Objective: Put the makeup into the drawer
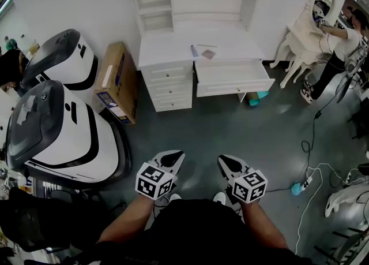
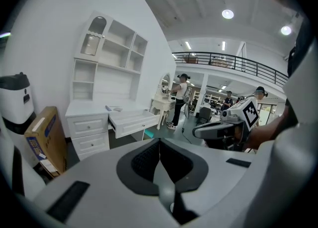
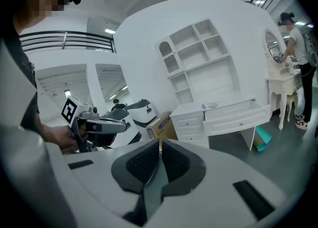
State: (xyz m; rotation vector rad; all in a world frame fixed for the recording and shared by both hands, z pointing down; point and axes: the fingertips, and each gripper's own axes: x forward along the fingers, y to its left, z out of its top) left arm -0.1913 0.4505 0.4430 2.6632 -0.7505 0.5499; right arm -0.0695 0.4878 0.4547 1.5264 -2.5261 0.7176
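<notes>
As I look down from the head: the left tongs point(image 1: 171, 158) and right tongs point(image 1: 226, 163) hang side by side over the grey floor, well apart from the white dresser point(image 1: 167, 85).
Makeup, head view: the makeup point(image 1: 203, 53) lies on the tabletop point(image 1: 167, 47), a slim dark stick beside a flat brownish square. It sits just behind the drawer point(image 1: 233, 79), which stands pulled out.
Left gripper view, tongs: the left tongs point(image 2: 159, 143) are pressed together with nothing between them.
Left gripper view, target: the makeup point(image 2: 113, 108) shows as small shapes on the tabletop above the open drawer, too small for me to read any detail.
Right gripper view, tongs: the right tongs point(image 3: 159, 145) are also pressed together and empty.
Right gripper view, target: the makeup point(image 3: 213, 105) lies at the tabletop's front, just over the drawer.
Handling, my guess: both pieces look light, stiff and probably slick-cased. The stick may roll, and the square lies low and flat.
Where I would take hold: across the stick's middle, and on the square by two opposite edges, with a gentle pinch.
</notes>
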